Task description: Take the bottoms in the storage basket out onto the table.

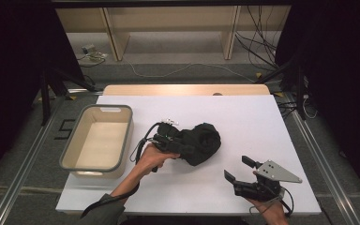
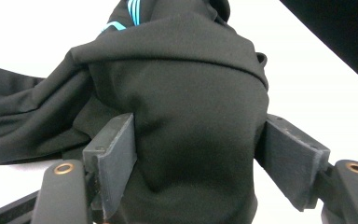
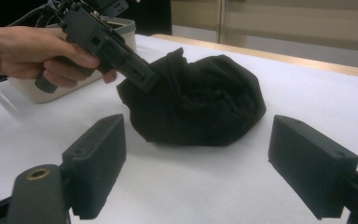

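The bundled garment (image 1: 201, 143) lies on the table (image 1: 262, 122) near its middle; the bin (image 1: 98, 138) stands on the table to its left, near but apart; the left gripper (image 1: 180, 145) sits at the garment's left side, between bin and garment; the right gripper (image 1: 239, 169) hangs before the garment, to its right, apart from it.

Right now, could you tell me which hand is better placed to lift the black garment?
Left: its tongs already straddle the black garment, while the right tongs sit open and apart from it.
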`<state>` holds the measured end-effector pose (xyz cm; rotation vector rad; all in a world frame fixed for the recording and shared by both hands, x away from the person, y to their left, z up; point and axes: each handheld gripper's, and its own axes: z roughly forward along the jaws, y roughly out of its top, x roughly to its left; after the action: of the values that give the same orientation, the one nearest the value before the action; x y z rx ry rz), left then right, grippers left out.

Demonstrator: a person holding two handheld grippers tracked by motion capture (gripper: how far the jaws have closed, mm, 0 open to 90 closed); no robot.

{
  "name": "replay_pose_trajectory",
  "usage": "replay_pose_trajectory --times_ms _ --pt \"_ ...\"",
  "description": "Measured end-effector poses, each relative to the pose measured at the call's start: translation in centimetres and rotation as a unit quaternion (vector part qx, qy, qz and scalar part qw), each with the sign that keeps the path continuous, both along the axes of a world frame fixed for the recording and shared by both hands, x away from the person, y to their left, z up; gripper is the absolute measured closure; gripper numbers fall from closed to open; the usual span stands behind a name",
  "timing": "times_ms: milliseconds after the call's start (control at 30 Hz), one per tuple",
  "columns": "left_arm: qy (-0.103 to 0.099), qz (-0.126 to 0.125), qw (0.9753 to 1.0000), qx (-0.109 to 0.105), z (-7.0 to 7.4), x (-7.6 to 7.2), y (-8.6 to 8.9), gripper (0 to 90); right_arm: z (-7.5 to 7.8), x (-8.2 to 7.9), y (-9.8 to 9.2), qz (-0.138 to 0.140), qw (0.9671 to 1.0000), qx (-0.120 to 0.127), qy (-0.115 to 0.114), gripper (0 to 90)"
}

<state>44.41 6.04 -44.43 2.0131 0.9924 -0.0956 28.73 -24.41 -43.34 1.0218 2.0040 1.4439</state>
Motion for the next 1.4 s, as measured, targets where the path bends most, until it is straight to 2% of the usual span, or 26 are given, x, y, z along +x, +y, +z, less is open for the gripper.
replay_pose_trajectory --times_ms 133,600,900,1400 --pt "-0.006 0.0 1.0 0.004 0.3 -0.2 0.1 29.6 0.0 -0.1 0.0 0.0 1.0 0.0 0.0 19.9" --pt "-0.022 -0.005 0.9997 -0.001 1.1 -1.2 0.5 28.9 0.1 -0.1 0.0 0.0 1.0 0.001 -0.002 19.9" --pt "-0.031 0.0 0.9994 -0.013 1.4 -1.5 1.2 28.1 0.1 -0.1 0.0 0.0 1.0 0.001 -0.002 19.9" --pt "-0.035 -0.007 0.9991 -0.024 1.9 -1.9 1.7 18.8 0.1 -0.1 0.0 0.0 1.0 -0.001 0.0 19.9"
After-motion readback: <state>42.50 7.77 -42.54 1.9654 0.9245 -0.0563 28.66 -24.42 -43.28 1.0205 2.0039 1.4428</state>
